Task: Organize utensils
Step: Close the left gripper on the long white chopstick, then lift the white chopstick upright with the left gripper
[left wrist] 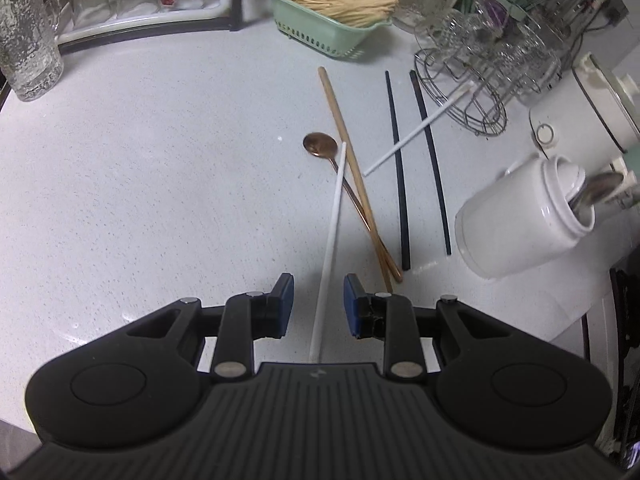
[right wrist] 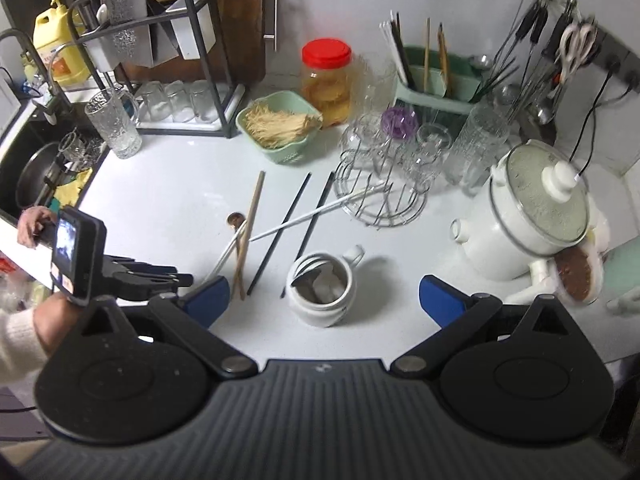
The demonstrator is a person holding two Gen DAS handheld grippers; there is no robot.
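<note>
My left gripper (left wrist: 318, 284) points down at the white counter (left wrist: 160, 184), open, with a white chopstick (left wrist: 334, 220) running between its blue pads (left wrist: 285, 300) and touching neither. Beside that lie a copper spoon (left wrist: 320, 145), a wooden chopstick (left wrist: 352, 160), two black chopsticks (left wrist: 400, 168) and a second white chopstick (left wrist: 416, 130) lying across them. A white mug (left wrist: 520, 224) holds a metal spoon (left wrist: 596, 196). My right gripper (right wrist: 324, 286) hangs wide open above this mug (right wrist: 320, 292), holding nothing. The left gripper's body (right wrist: 152, 276) shows at the left of the right wrist view.
At the back stand a green basket of thin sticks (left wrist: 332, 12), a wire rack of glasses (left wrist: 472, 92), a green utensil holder (right wrist: 432, 84) and a red-lidded jar (right wrist: 326, 80). A lidded white pot (right wrist: 536, 216) is at the right, a glass mug (left wrist: 28, 48) and the sink (right wrist: 32, 176) at the left.
</note>
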